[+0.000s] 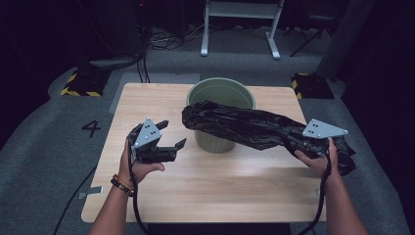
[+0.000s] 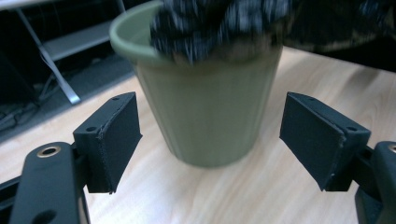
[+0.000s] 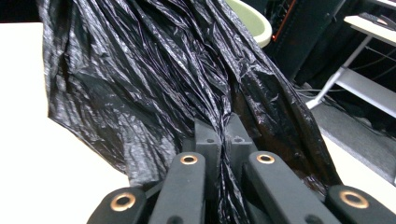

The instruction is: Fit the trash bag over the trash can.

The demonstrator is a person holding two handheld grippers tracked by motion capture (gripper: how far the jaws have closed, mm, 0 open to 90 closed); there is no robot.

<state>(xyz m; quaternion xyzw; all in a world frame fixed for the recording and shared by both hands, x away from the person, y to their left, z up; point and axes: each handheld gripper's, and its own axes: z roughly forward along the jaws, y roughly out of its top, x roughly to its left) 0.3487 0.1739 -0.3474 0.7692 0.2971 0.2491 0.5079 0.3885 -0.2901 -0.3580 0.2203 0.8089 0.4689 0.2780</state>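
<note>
While draped over the bin (image 1: 221,93), the bag (image 1: 235,125) sits pinched in the right hand-held gripper (image 1: 293,138).

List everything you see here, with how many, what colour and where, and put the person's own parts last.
bin: one, pale green, far middle of the table
plastic bag: one, black, draped over the bin's rim and stretched to the right
table: one, light wood, centre
white frame: one, on the floor beyond the table
left gripper: one, black, open, left of the bin
right gripper: one, black, shut on the bag
bracelets: on the left wrist
</note>
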